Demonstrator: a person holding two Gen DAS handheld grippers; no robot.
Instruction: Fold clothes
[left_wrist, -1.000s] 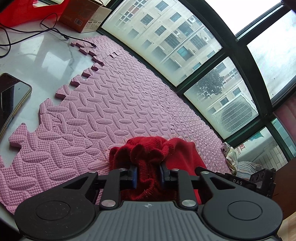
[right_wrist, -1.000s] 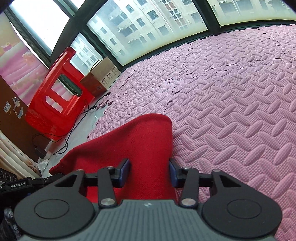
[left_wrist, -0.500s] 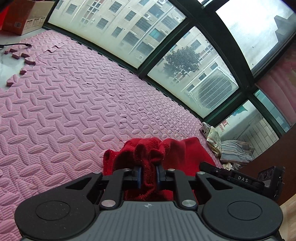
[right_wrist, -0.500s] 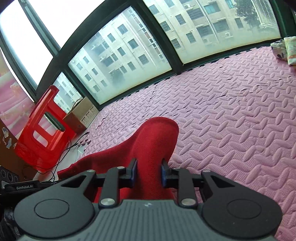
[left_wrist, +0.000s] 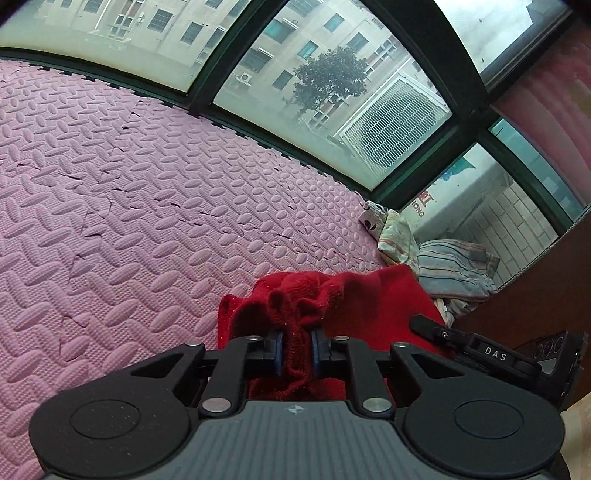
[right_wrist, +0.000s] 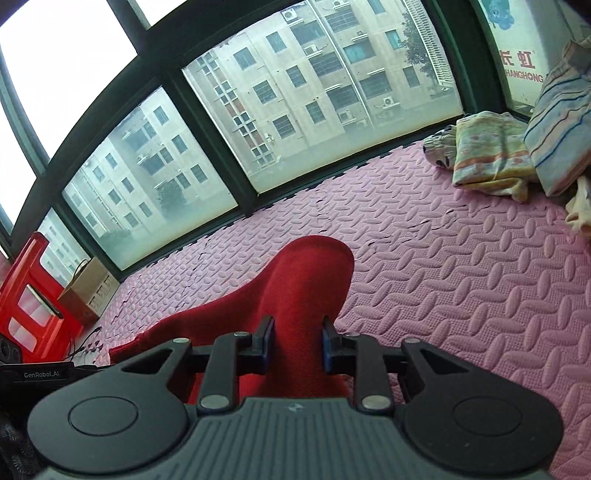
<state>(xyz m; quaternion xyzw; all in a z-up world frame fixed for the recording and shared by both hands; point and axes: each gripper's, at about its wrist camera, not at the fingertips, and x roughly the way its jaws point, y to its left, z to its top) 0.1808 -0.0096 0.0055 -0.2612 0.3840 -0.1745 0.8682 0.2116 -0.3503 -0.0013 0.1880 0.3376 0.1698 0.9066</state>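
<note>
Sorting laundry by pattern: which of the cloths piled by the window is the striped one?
The striped cloth, pale with thin blue lines, at the far right. The cloth to its left is yellowish with a printed pattern; the red garment is plain.

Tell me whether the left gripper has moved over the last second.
Yes. The left gripper, shut on the red sweater, has swung rightward along the pink foam mat: the mat's jagged left edge has left its view, and the folded clothes have entered.
</note>
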